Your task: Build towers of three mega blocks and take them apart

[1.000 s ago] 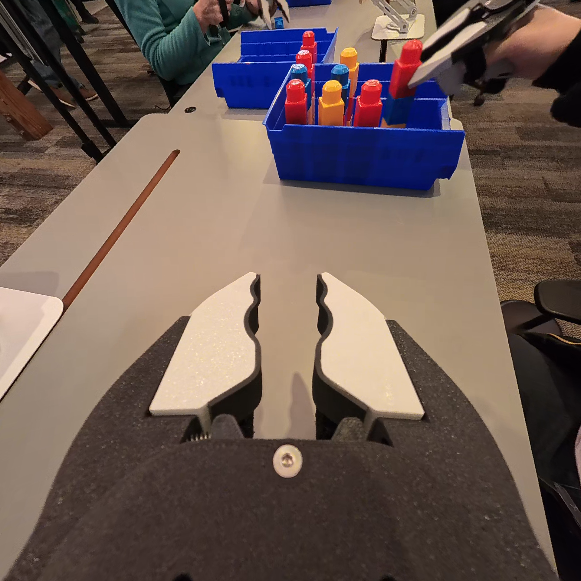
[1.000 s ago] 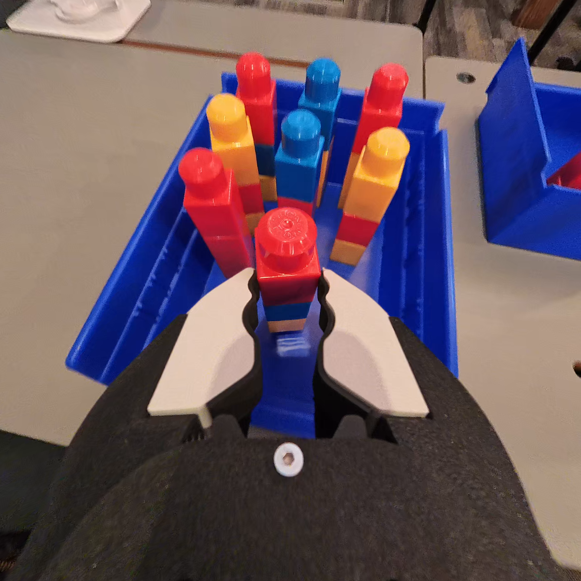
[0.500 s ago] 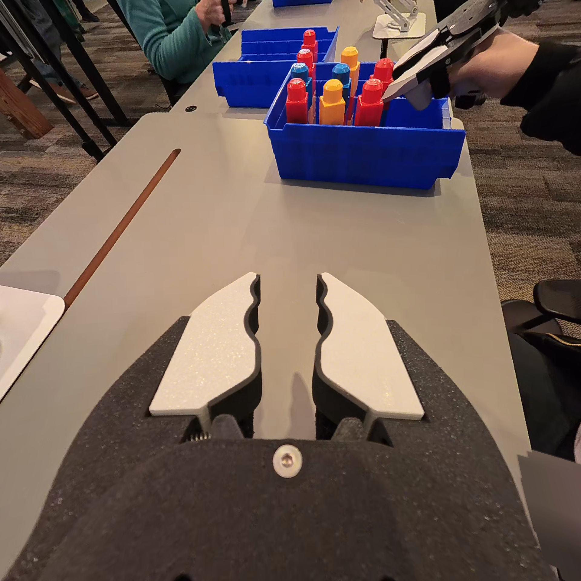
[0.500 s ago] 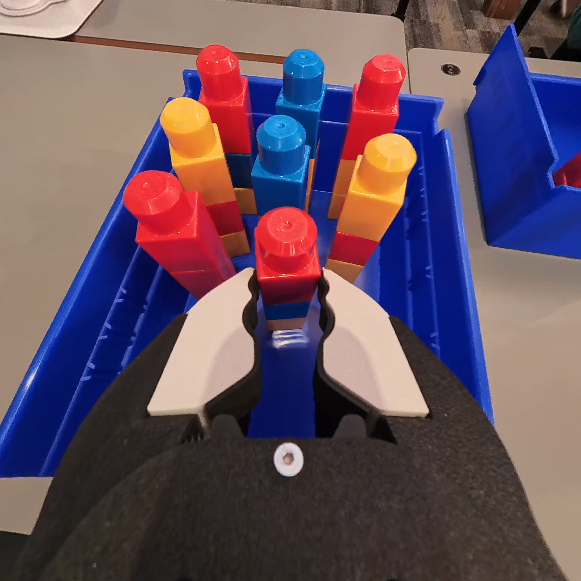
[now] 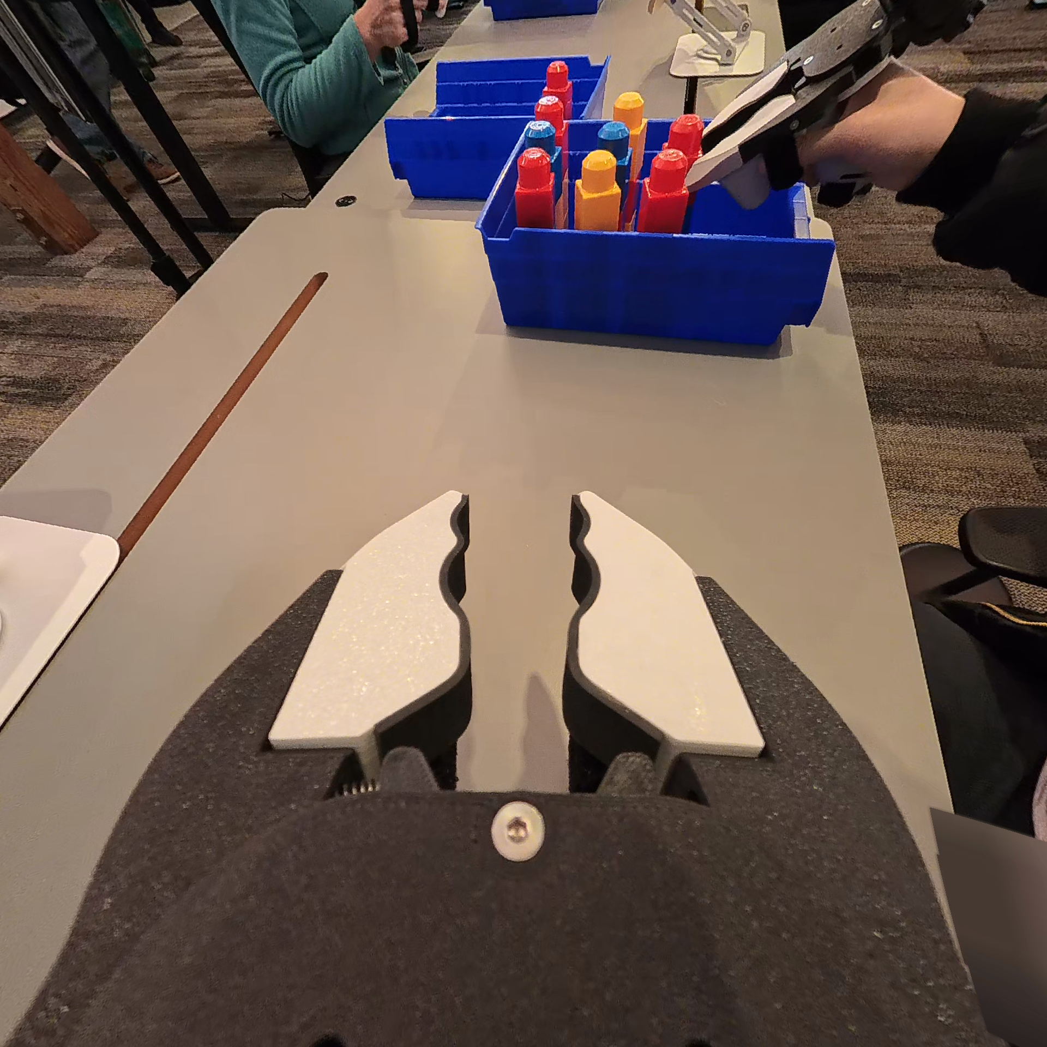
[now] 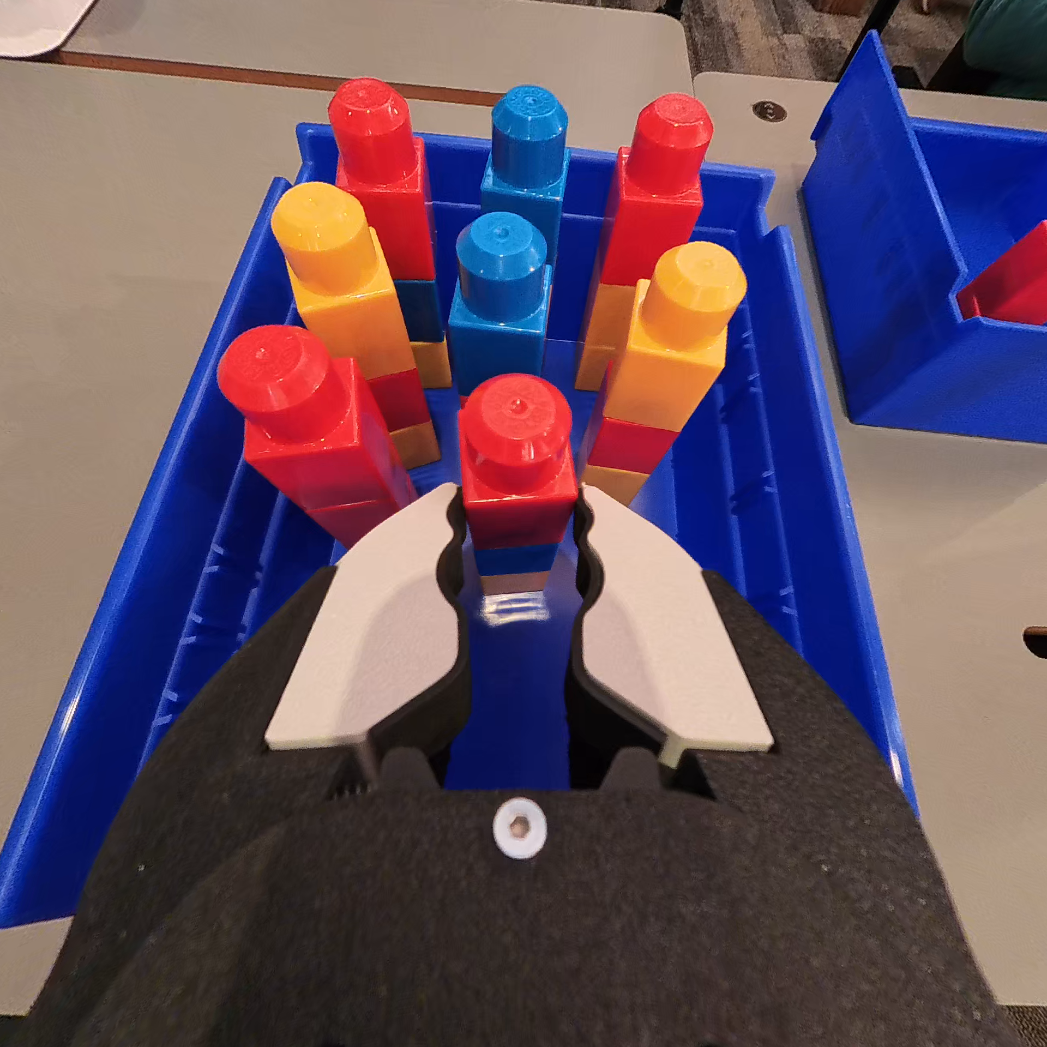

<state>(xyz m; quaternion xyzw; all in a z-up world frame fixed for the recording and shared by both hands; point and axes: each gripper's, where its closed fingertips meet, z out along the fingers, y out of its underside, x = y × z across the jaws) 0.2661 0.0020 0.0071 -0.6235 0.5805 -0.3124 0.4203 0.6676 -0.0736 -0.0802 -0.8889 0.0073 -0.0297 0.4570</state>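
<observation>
A blue bin (image 6: 765, 510) holds several upright three-block towers in red, yellow and blue. My right gripper (image 6: 515, 504) is shut on the top red block of a red-blue-tan tower (image 6: 515, 430), which stands low in the bin in front of the others. In the left wrist view this tower (image 5: 665, 187) is at the bin's (image 5: 651, 283) near right, with the right gripper (image 5: 702, 170) on it. My left gripper (image 5: 518, 510) is open and empty, low over the grey table (image 5: 396, 396), well short of the bin.
A second blue bin (image 5: 453, 147) stands behind the first and also shows at the right of the right wrist view (image 6: 906, 283). A white tray (image 5: 39, 595) lies at the table's left edge. A person's teal sleeve (image 5: 317, 73) is far left. A black chair (image 5: 991, 566) is right.
My right gripper has lowered the red-topped tower from above the bin down into it, beside the other towers. My left gripper has not moved.
</observation>
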